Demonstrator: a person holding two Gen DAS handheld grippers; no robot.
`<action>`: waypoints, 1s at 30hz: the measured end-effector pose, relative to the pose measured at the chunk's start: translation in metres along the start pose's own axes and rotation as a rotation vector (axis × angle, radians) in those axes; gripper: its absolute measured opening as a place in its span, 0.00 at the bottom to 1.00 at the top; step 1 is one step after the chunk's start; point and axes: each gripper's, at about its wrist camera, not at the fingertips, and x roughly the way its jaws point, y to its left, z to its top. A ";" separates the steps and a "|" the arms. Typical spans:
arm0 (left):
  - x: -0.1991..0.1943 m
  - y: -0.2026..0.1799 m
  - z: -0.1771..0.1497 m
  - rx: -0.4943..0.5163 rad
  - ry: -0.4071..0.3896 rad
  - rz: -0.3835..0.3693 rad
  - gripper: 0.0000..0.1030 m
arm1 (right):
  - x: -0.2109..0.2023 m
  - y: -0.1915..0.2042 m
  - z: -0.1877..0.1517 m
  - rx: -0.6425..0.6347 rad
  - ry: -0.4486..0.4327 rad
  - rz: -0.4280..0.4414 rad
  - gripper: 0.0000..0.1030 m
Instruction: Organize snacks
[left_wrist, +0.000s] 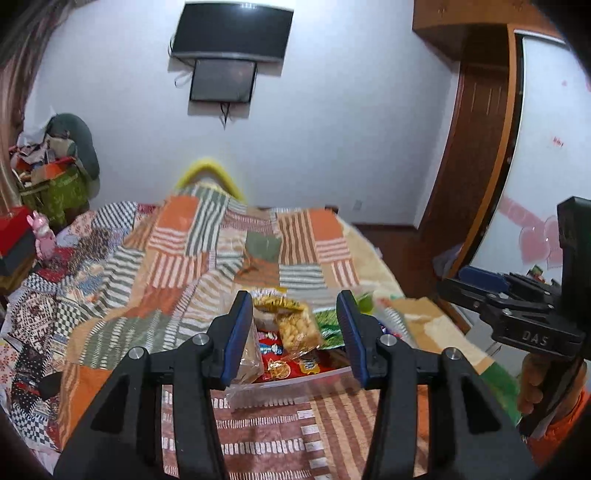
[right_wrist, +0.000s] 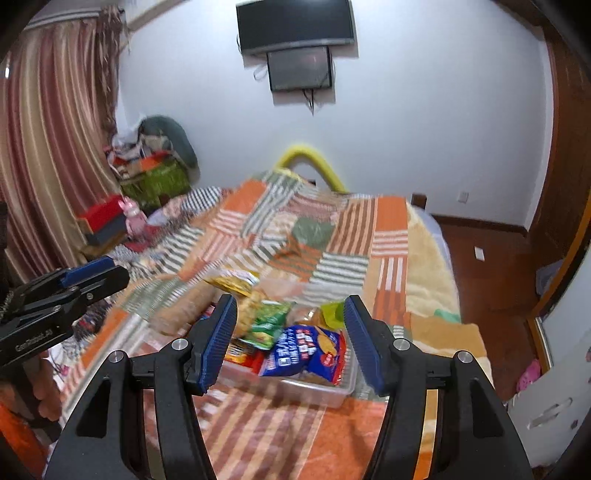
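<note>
A clear plastic box (left_wrist: 295, 382) sits on the patchwork bed, filled with snack packets. The left wrist view shows a bag of pale puffed snacks (left_wrist: 297, 330), a green packet (left_wrist: 328, 325) and red wrappers (left_wrist: 284, 365) in it. The right wrist view shows the box (right_wrist: 317, 391) holding a blue crisp bag (right_wrist: 310, 350), a green packet (right_wrist: 267, 325) and a yellow bag (right_wrist: 232, 282). My left gripper (left_wrist: 293, 306) hovers above and short of the box, open, nothing between its blue pads. My right gripper (right_wrist: 291, 306) hovers likewise, open and empty. Each gripper appears at the edge of the other's view.
The quilt-covered bed (right_wrist: 325, 236) stretches toward a white wall with a mounted screen (right_wrist: 295, 22). A pile of clutter (right_wrist: 155, 162), a red box (right_wrist: 101, 214) and a pink toy (right_wrist: 133, 221) lie at the far left. A wooden wardrobe (left_wrist: 476, 155) stands right.
</note>
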 end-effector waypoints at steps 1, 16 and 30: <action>-0.014 -0.004 0.003 0.005 -0.026 0.006 0.46 | -0.010 0.003 0.001 0.006 -0.022 0.008 0.59; -0.136 -0.047 -0.004 0.074 -0.226 0.026 0.70 | -0.099 0.040 -0.018 0.011 -0.218 -0.001 0.80; -0.165 -0.056 -0.035 0.093 -0.266 0.086 1.00 | -0.116 0.061 -0.032 -0.029 -0.288 -0.075 1.00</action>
